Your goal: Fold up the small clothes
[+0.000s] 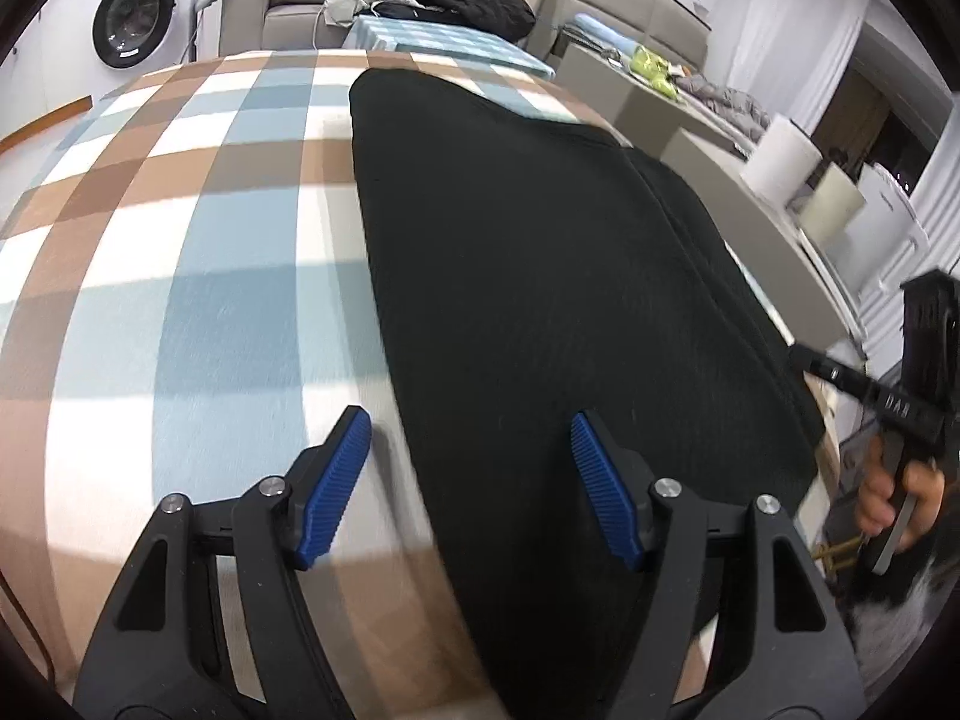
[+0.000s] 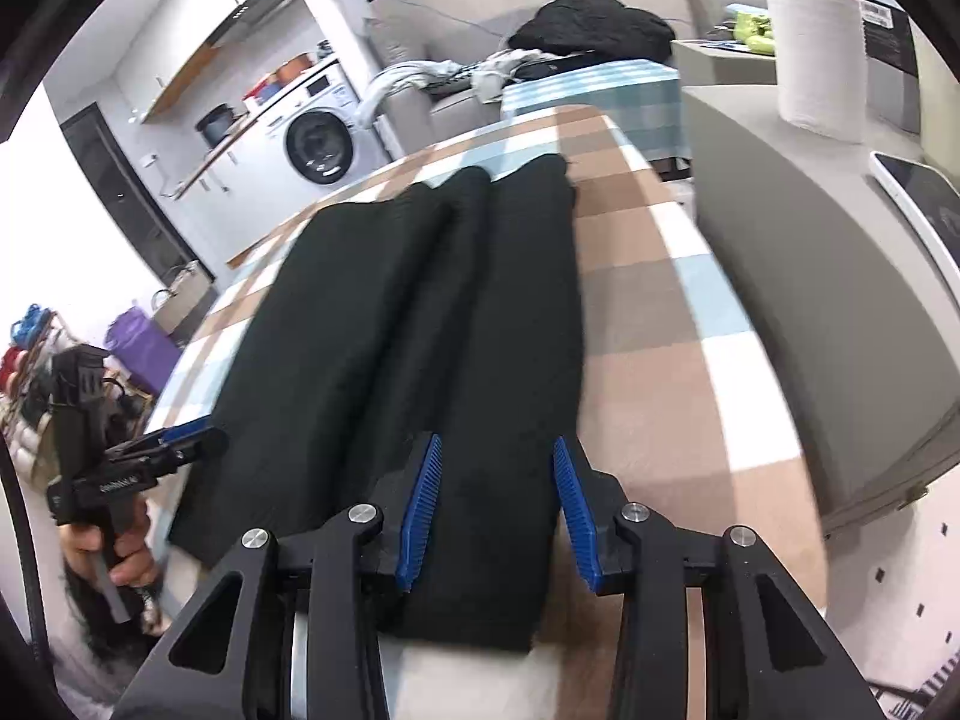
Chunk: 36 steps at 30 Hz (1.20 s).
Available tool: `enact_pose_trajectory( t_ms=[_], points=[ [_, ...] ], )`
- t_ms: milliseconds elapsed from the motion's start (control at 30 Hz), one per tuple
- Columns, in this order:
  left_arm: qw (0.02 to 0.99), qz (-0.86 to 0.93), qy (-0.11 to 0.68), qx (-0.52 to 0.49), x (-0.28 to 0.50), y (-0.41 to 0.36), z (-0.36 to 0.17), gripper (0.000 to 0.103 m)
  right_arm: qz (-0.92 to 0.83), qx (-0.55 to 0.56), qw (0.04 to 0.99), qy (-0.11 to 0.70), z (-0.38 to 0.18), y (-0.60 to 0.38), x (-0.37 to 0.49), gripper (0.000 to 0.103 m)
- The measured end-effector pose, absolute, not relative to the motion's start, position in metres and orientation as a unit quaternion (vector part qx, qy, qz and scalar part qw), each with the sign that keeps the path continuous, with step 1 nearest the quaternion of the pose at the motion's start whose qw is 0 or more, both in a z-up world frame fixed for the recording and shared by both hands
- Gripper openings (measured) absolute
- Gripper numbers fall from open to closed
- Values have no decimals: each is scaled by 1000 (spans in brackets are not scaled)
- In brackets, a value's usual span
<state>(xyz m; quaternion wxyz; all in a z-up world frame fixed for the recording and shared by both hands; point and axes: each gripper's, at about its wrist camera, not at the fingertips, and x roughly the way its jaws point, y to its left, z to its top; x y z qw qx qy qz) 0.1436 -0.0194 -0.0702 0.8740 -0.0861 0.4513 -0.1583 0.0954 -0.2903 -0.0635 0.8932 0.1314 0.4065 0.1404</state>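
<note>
Now both grippers (image 1: pixel 471 450) (image 2: pixel 498 480) angled down, open, over black garment (image 2: pixel 420 300).

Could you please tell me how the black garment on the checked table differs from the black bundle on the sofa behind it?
The black garment lies flat and smoothed, folded lengthwise into long panels; the black bundle sits in a rumpled heap. The garment rests on the checked tablecloth, near the camera; the bundle is far off on the sofa, among other loose laundry. The garment's surface looks even, the bundle's puckered. Both are dark black fabric.
</note>
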Motion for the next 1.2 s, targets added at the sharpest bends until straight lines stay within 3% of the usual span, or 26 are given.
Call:
enact_pose_trajectory(
  t_ms=[67, 100, 133, 233, 700, 833, 900, 967, 1033, 1200],
  points=[
    [873, -158, 453, -91, 153, -21, -71, 34, 137, 128, 891, 414, -69, -285, 108, 40],
    [872, -158, 453, -97, 157, -21, -72, 31, 135, 125, 889, 419, -72, -282, 114, 40],
    [873, -157, 450, -101, 158, -21, -71, 21, 135, 120, 889, 422, -73, -280, 117, 40],
    [882, -151, 437, -86, 155, -20, -67, 11, 136, 108, 890, 421, -75, -276, 121, 38],
    [901, -101, 416, -70, 106, 41, -58, 7, 213, 52, 871, 440, -73, -211, 113, 37],
    [904, -99, 412, -65, 98, 46, -54, 9, 205, 52, 882, 420, -55, -213, 116, 37],
    [906, -94, 407, -61, 97, 47, -50, 19, 209, 68, 887, 407, -46, -214, 120, 38],
    [909, -89, 402, -64, 94, 51, -49, 49, 226, 73, 881, 409, -43, -205, 129, 38],
    [912, -90, 393, -74, 93, 52, -47, 60, 238, 72, 873, 420, -50, -192, 143, 38],
    [914, -91, 386, -86, 92, 57, -44, 65, 254, 94, 853, 446, -70, -170, 181, 38]
  ],
)
